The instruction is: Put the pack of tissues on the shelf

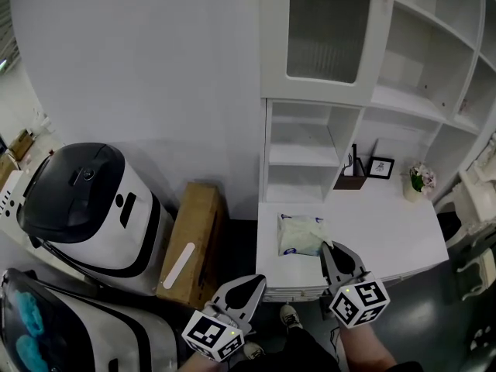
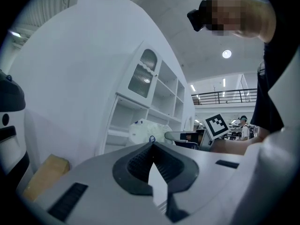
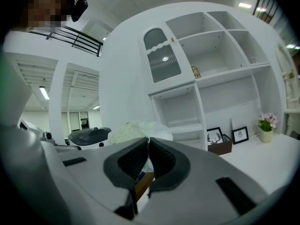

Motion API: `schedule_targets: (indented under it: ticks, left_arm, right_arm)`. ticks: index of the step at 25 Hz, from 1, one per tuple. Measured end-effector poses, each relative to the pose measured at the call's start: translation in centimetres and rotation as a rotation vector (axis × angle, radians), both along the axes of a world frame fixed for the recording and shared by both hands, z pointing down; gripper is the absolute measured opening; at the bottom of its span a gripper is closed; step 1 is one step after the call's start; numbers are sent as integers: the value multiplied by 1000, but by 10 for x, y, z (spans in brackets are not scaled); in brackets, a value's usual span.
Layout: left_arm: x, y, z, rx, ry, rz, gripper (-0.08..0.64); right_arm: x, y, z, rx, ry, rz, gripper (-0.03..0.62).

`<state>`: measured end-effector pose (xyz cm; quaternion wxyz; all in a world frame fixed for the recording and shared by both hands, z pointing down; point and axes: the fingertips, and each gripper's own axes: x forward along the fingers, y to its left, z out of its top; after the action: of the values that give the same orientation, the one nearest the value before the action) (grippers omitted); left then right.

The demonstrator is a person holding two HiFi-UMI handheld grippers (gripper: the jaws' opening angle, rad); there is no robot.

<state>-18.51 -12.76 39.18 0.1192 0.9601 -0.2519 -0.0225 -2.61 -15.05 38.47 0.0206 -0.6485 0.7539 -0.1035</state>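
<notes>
Head view: right gripper (image 1: 330, 249) on tissue pack (image 1: 298, 233).

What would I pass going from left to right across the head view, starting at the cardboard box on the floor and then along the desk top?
cardboard box -> pack of tissues -> brown desk box -> picture frame -> flower pot

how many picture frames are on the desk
2. One picture frame with an antler print stands at the brown box; the other is just right of it, toward the flower pot. Both stand beyond the pack of tissues. None seems hidden.
</notes>
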Motion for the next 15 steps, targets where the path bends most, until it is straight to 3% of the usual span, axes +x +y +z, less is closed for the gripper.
schedule_targets:
  ticks: [8, 15]
  left_arm:
    - [11, -22, -18, 43, -30, -59, -2]
    - [44, -43, -13, 41, -50, -63, -2]
  right_arm:
    - [23, -37, -15, 39, -18, -39, 8]
    - [52, -71, -13, 38, -32, -58, 8]
